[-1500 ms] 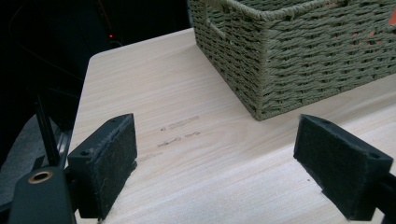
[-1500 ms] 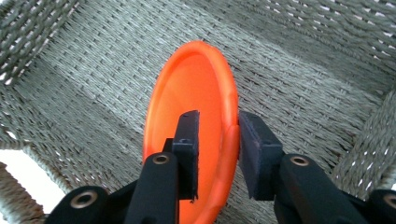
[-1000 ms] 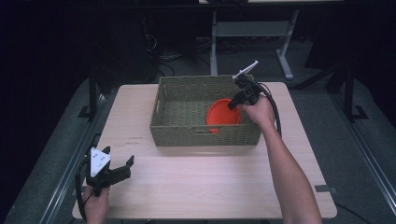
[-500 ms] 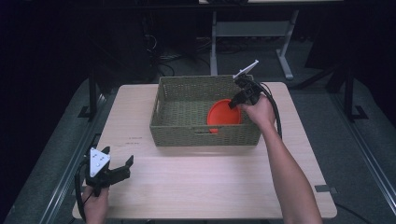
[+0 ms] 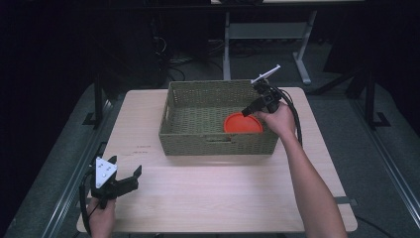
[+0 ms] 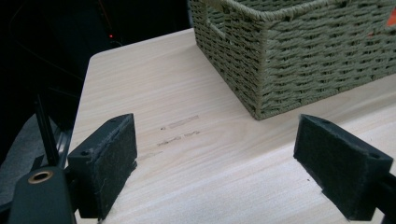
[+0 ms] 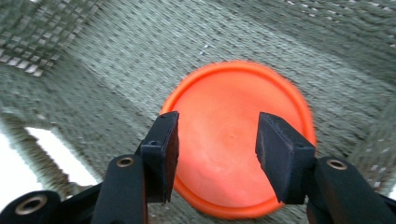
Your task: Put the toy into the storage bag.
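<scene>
Fingers [image 7: 159, 154] apart above orange disc [image 7: 224, 140]

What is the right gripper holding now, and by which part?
Nothing. The right gripper, its jaws just opening, hangs over the orange disc lying in the basket, without gripping it.

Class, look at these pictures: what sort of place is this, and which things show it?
Probably a lab or recording workspace: a plain wooden table in a dark room, metal stand legs and loose cables on the floor behind it.
</scene>
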